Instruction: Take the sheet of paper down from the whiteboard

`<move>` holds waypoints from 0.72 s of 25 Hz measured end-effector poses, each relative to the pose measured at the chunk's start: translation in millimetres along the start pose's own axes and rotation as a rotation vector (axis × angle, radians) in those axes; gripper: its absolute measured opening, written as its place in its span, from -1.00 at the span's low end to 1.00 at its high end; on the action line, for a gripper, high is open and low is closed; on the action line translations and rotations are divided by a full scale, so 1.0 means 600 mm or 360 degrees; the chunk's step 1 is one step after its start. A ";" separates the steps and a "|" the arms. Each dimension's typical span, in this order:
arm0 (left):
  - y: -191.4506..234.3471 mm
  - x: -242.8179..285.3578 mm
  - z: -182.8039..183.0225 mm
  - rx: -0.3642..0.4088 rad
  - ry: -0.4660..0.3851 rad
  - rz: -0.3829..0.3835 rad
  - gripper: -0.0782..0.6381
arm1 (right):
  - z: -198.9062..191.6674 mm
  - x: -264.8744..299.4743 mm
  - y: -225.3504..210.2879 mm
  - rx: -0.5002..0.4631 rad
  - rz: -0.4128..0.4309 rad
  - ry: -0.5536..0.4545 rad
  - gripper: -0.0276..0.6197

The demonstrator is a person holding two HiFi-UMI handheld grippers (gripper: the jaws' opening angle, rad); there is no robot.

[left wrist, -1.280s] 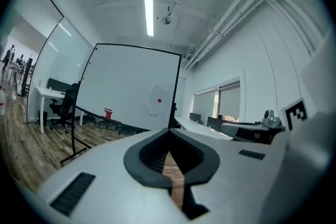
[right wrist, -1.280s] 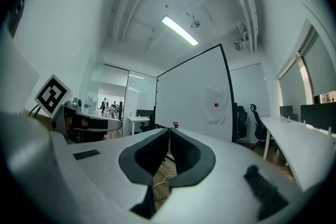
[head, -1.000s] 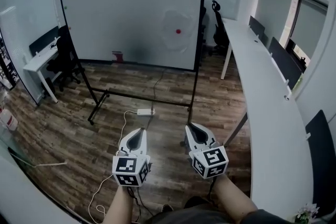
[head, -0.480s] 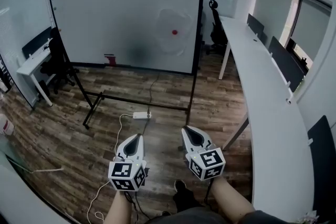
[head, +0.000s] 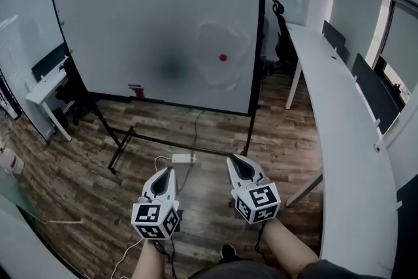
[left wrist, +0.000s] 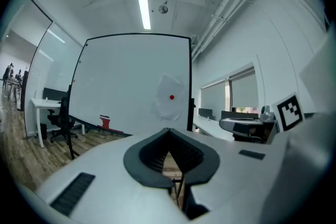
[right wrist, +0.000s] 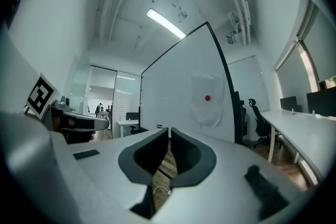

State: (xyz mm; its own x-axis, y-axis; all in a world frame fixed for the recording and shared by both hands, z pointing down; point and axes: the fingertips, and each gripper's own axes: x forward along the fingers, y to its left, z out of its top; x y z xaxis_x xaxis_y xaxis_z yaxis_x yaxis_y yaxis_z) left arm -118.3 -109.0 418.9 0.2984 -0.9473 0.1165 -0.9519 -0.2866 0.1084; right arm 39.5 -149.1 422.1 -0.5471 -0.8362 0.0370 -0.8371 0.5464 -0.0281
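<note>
Well short of the whiteboard point(head: 130, 29), left claw point(head: 164, 173) and right claw point(head: 238, 163) hang side by side over the wood-plank floor point(head: 78, 160), each pressed together w/ nothing between, so this reads as the approach step, no contact yet. Up on the whiteboard's right part, near its black frame, the sheet of paper point(head: 215, 75) looks thin, white & wrinkled, pinned by a small round red magnet point(head: 223, 57). Next move prob. calls for closing in on the whiteboard, spreading a claw & pinching a loose paper edge.
</note>
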 end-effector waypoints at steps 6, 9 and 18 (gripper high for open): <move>0.011 0.105 0.027 -0.0036 -0.0024 0.0034 -0.74 | 0.012 0.077 -0.089 -0.0050 -0.0016 0.0003 -0.84; 0.010 0.148 0.035 -0.0008 -0.0031 0.0046 -0.74 | 0.013 0.109 -0.127 -0.0119 -0.0035 0.0030 -0.84; 0.045 0.248 0.090 -0.0066 -0.0084 0.0037 -0.74 | 0.038 0.191 -0.202 -0.0173 -0.0171 0.0035 -0.84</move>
State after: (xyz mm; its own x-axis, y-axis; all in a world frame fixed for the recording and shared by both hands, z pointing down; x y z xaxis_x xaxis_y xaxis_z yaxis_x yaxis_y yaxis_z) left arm -103.6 -265.6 385.9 0.2710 -0.9602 0.0672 -0.9546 -0.2591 0.1473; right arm 78.1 -312.3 406.7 -0.4535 -0.8895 0.0560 -0.8854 0.4568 0.0857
